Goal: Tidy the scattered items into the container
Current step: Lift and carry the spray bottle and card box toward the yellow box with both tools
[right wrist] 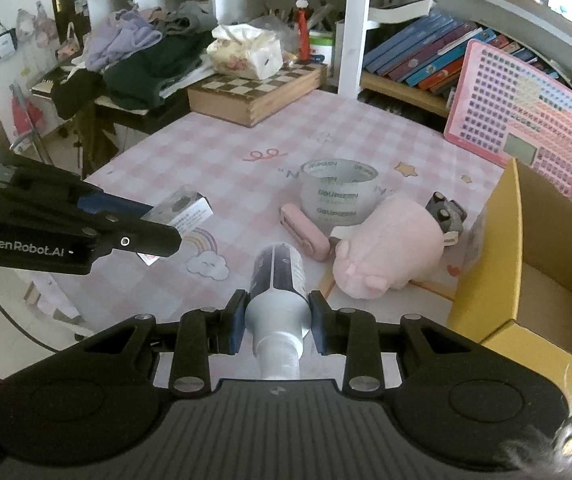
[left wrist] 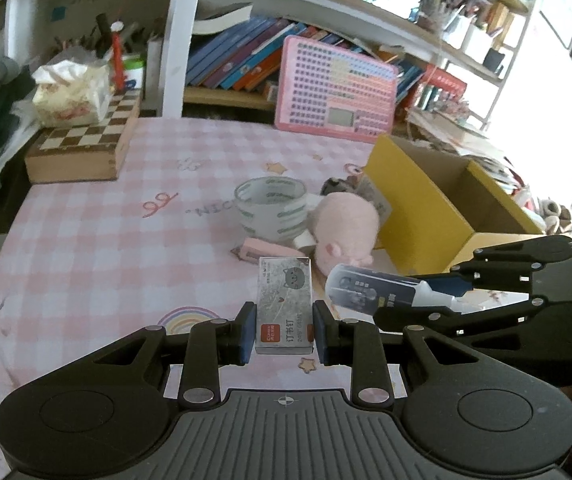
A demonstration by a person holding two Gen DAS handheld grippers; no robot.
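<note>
Between my left gripper's (left wrist: pixel 285 330) blue pads sits a small staple box (left wrist: pixel 284 306), clamped flat at lower centre of the left view, its far end jutting past the fingertips. My right gripper (right wrist: pixel 274 322) is closed on a glue bottle (right wrist: pixel 277 280), squeezed at its shoulder, base pointing away. Beyond lie a pink eraser (right wrist: pixel 306 232), plush pig (right wrist: pixel 390 248) and tape roll (right wrist: pixel 336 190); the yellow container (right wrist: pixel 494 280) stands at right.

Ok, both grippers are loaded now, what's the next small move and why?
Probably swing the right gripper over the yellow box beside it: it is shut on the bottle, nearer that box than the left gripper, which holds the staple box.
</note>
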